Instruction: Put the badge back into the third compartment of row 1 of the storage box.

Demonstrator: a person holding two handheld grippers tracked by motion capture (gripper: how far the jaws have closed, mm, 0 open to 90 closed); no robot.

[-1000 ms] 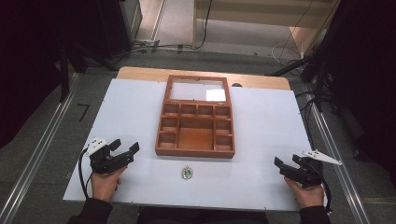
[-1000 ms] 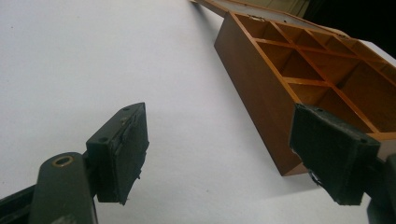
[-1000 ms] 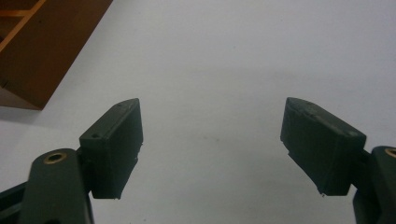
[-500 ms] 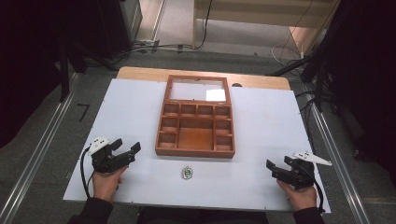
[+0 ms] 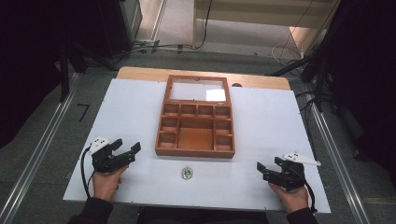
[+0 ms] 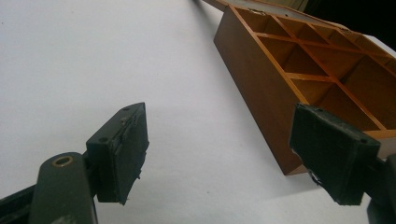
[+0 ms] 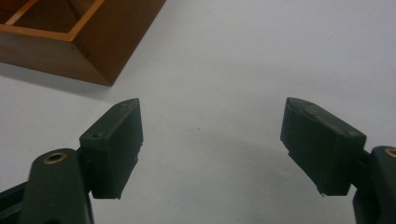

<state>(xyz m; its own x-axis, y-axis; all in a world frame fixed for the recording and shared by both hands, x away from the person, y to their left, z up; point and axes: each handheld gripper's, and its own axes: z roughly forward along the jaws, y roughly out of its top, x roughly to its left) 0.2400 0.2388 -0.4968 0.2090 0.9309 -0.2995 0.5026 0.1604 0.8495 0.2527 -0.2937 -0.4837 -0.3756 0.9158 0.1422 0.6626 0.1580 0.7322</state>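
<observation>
A small green-and-white badge (image 5: 187, 172) is lying on the white desk (image 5: 271, 116) just in front of the wooden compartment box (image 5: 196, 122), whose compartments are sitting empty. The left gripper (image 5: 125, 152) and right gripper (image 5: 265, 170) are resting at either side, jaws spread, gripping nothing.

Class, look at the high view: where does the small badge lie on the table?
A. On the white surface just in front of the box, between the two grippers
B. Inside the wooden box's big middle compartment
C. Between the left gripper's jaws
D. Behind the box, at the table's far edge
A: the badge lies on the bare white table, just on the near side of the box, apart from both the left gripper and the right gripper.
</observation>
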